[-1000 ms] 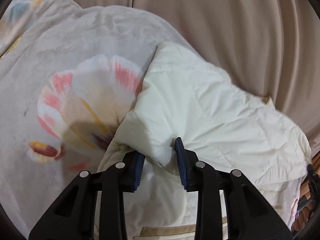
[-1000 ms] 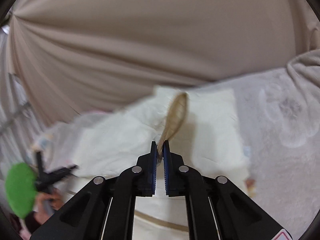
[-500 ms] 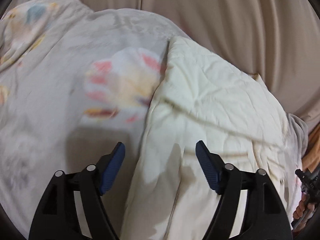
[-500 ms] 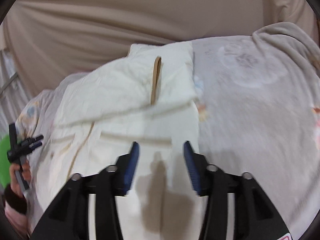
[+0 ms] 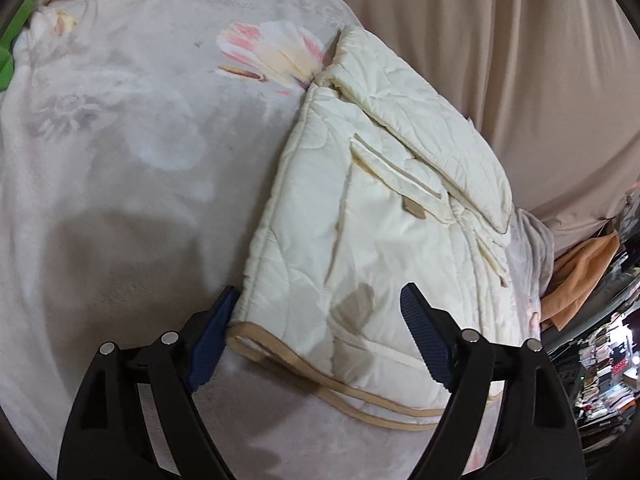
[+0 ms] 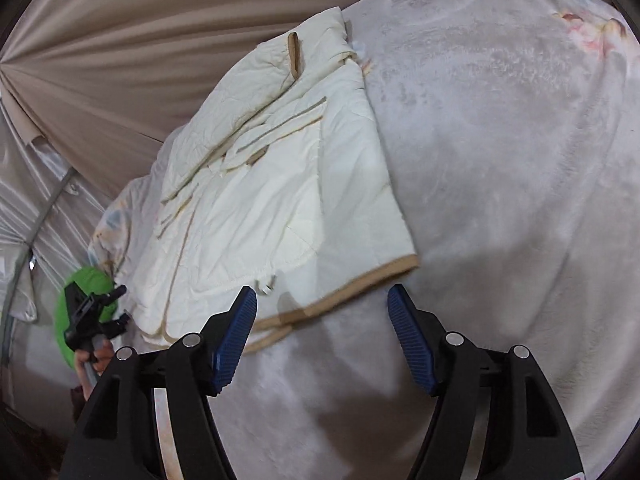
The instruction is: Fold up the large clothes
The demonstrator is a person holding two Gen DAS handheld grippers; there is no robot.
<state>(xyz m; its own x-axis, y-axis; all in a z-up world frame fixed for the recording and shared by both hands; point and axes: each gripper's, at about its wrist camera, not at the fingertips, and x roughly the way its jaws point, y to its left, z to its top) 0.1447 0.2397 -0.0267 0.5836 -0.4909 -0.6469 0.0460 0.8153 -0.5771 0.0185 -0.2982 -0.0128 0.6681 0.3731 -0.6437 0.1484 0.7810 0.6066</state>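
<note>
A cream quilted jacket (image 5: 384, 216) with tan trim lies folded on a pale floral blanket (image 5: 120, 160). Both sleeves are folded in over its front. My left gripper (image 5: 320, 320) is open and empty, its jaws wide apart over the jacket's near hem corner. In the right wrist view the jacket (image 6: 280, 184) lies ahead and left. My right gripper (image 6: 322, 320) is open and empty, just above the blanket (image 6: 500, 160) in front of the tan hem (image 6: 360, 280). The left gripper (image 6: 94, 312) also shows at the left edge there, held in a hand.
Beige curtain fabric (image 5: 500, 40) hangs behind the bed. An orange cloth (image 5: 580, 276) and clutter sit at the right edge. A green object (image 6: 80, 316) is behind the left gripper. A shiny plastic sheet (image 6: 36, 208) hangs at the left.
Both grippers let go of the jacket, opened wide and pulled back toward its hem. The sleeve parts they held now lie folded on the jacket.
</note>
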